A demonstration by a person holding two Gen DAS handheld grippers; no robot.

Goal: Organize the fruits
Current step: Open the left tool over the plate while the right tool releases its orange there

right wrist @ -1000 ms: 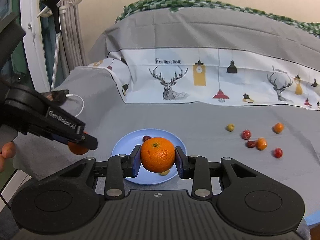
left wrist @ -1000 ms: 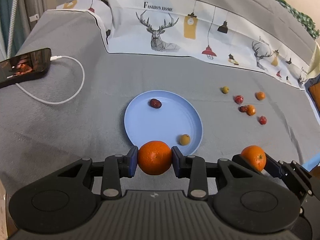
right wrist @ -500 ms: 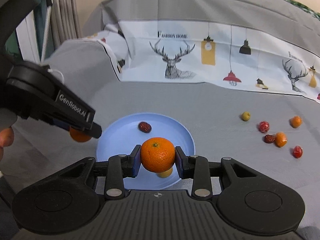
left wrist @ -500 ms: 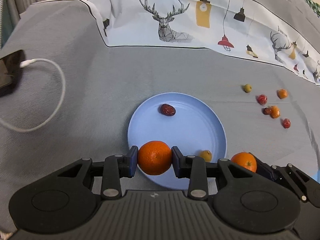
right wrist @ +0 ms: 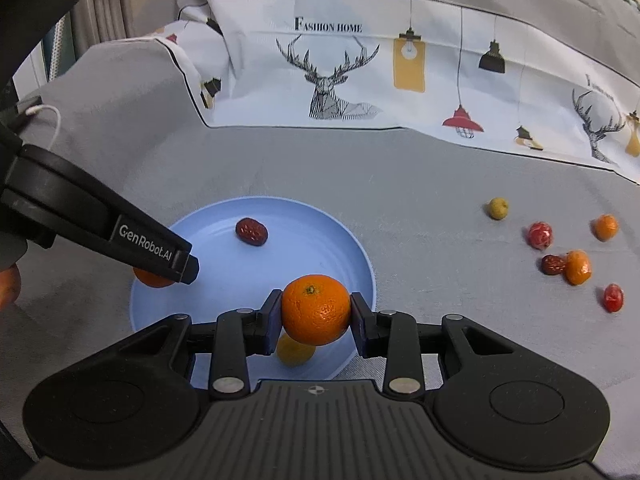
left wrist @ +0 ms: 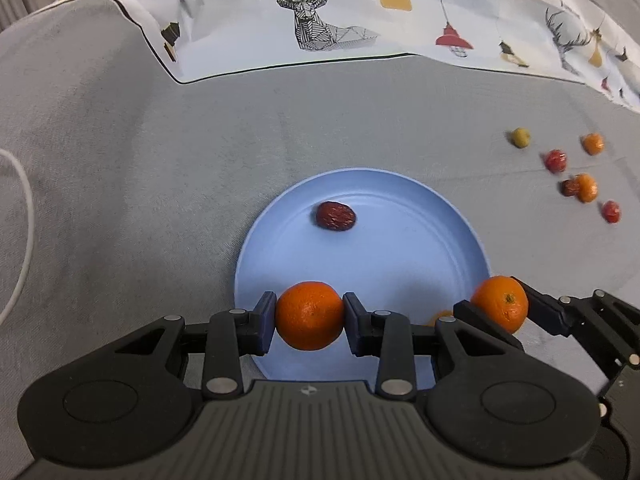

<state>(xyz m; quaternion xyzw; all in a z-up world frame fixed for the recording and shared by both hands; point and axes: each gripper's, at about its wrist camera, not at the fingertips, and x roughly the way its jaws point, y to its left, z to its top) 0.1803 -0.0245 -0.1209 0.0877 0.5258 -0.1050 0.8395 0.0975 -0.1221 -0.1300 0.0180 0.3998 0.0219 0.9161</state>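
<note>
My left gripper (left wrist: pixel 309 317) is shut on an orange tangerine (left wrist: pixel 309 315) just over the near left rim of the light blue plate (left wrist: pixel 400 248). My right gripper (right wrist: pixel 315 314) is shut on a second tangerine (right wrist: pixel 315 308) over the plate's (right wrist: pixel 320 240) near right part; in the left wrist view that tangerine (left wrist: pixel 500 303) shows at the plate's right rim. A dark red date (left wrist: pixel 335 216) and a small yellow fruit (right wrist: pixel 294 354) lie on the plate. In the right wrist view the left gripper's finger (right wrist: pixel 152 246) hides most of its tangerine (right wrist: pixel 150 279).
Several small loose fruits lie on the grey cloth to the right: a yellow-green one (right wrist: pixel 498 208), red ones (right wrist: pixel 539 235), small orange ones (right wrist: pixel 578 267) and a date (right wrist: pixel 553 265). A white deer-print cloth (right wrist: pixel 360 80) covers the back. A white cable (left wrist: pixel 24 232) curves at far left.
Both grippers have come down and forward toward the plate, each still holding its tangerine. The plate looks larger and nearer; the phone has left the left wrist view.
</note>
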